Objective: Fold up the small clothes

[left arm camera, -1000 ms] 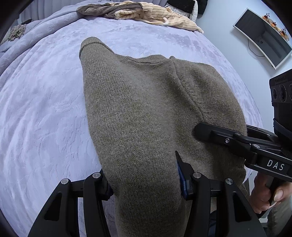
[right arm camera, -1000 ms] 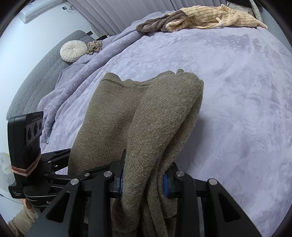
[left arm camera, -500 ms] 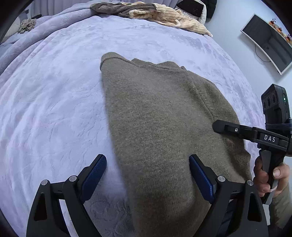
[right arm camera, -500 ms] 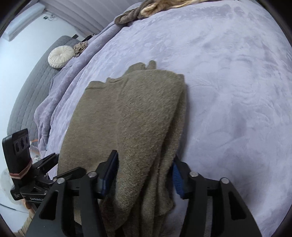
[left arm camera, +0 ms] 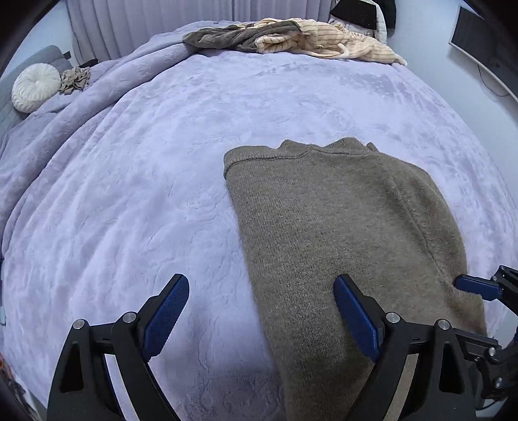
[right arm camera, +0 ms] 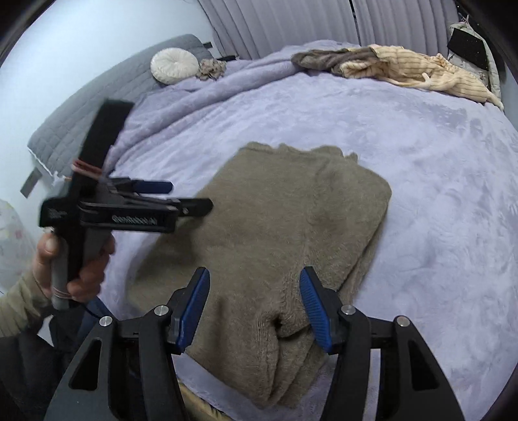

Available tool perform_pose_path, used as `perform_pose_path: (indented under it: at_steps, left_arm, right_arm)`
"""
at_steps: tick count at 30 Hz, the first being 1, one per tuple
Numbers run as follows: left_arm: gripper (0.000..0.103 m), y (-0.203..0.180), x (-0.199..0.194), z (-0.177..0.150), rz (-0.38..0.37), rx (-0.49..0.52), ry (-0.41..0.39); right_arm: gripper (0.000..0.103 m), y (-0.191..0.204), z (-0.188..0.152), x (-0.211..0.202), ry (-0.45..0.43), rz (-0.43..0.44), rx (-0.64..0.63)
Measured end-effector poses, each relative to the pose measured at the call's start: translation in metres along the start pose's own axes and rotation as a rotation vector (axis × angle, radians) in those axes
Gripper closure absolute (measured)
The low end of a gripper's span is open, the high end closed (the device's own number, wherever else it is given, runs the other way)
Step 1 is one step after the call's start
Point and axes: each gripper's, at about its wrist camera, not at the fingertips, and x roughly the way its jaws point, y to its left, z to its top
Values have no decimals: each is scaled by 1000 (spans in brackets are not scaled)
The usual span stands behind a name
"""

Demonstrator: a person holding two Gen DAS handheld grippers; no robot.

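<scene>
A wide bed under a lilac blanket (left arm camera: pixel 162 168) fills both views, with pale curtains (right arm camera: pixel 291 22) behind it. The folded olive sweater (left arm camera: pixel 340 233) lies flat on the blanket at the near edge of the bed, its ribbed neckline turned toward the far side.

In the left wrist view the left gripper (left arm camera: pixel 260 311) hovers over the sweater's left edge, jaws spread wide and pressing on nothing: one blue pad sits over bare blanket, the other over the knit. Only this view shows a dark screen (left arm camera: pixel 485 42) on the wall at the right, and just the blue tip of the right gripper at the frame's edge.

The right wrist view shows what the other cannot: the person's left hand (right arm camera: pixel 74 259) and beige sleeve (right arm camera: pixel 16 301) gripping the handle, motion-blurred. It also shows the grey quilted headboard (right arm camera: pixel 97 107). The right gripper (right arm camera: pixel 254 304) stands with jaws apart, a bunched fold of the sweater lying between the pads without being pinched.

A round white cushion (right arm camera: pixel 174 64) and a heap of striped cream and grey-brown clothes (right arm camera: pixel 398 64) lie far back in both views.
</scene>
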Motion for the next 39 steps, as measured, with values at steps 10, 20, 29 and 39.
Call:
perform_pose_path:
  at_steps: [10, 20, 29, 39]
  left_arm:
    - [10, -9, -5, 0, 0, 20, 8]
    - [10, -6, -2, -4, -4, 4, 29]
    - [10, -13, -28, -16, 25, 6, 0]
    - [10, -13, -39, -42, 32, 11, 9]
  right_arm:
    - [40, -24, 30, -11, -60, 35, 20]
    - [38, -58, 77, 62, 59, -46, 46]
    - [37, 4, 36, -6, -47, -79, -80]
    - [38, 22, -14, -1, 26, -75, -104]
